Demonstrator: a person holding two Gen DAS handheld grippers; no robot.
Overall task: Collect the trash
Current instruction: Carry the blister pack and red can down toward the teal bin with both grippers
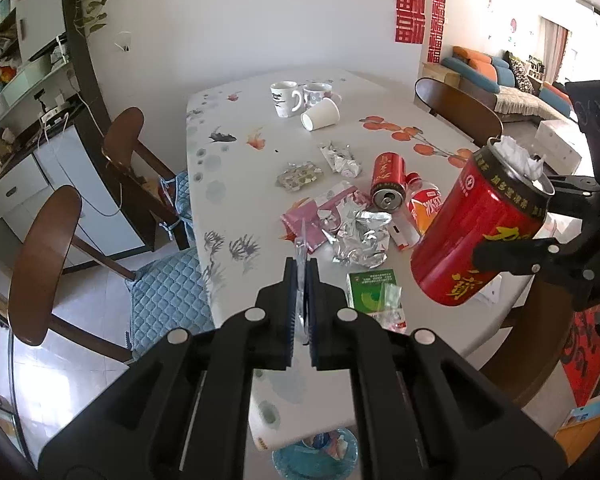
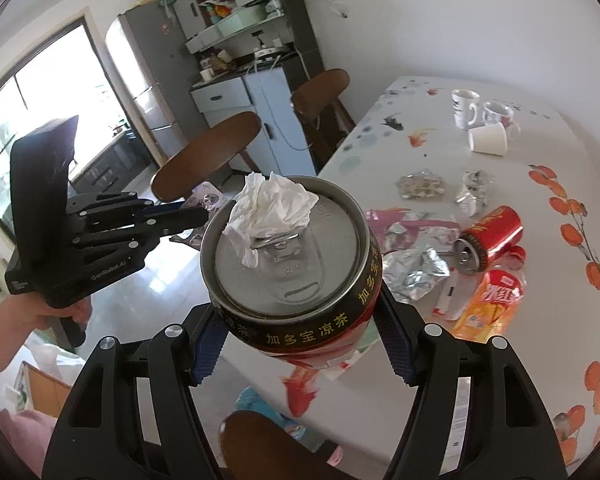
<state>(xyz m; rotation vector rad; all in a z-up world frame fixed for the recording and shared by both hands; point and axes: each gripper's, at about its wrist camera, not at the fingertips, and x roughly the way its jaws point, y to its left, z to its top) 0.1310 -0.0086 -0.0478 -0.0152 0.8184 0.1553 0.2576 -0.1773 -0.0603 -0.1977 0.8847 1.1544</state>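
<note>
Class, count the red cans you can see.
2: one can, tissue-stuffed, held in the right gripper; another can lying on the table. Others may be hidden.

Domestic dining area, open to a kitchen and a living room. A dining table (image 1: 236,168) under a cloth printed with fish and orange fruit is flanked by wooden chairs (image 1: 44,264) with quilted blue cushions. A grey refrigerator (image 2: 156,80), pale blue cabinets (image 2: 256,100) and cluttered shelving (image 1: 24,72) are seen on one side; a sofa (image 1: 500,76) with orange and blue cushions on the other. Red paper-cut decorations (image 1: 410,0) are fixed to the wall. Ceramic mugs (image 1: 286,98) are set out.
</note>
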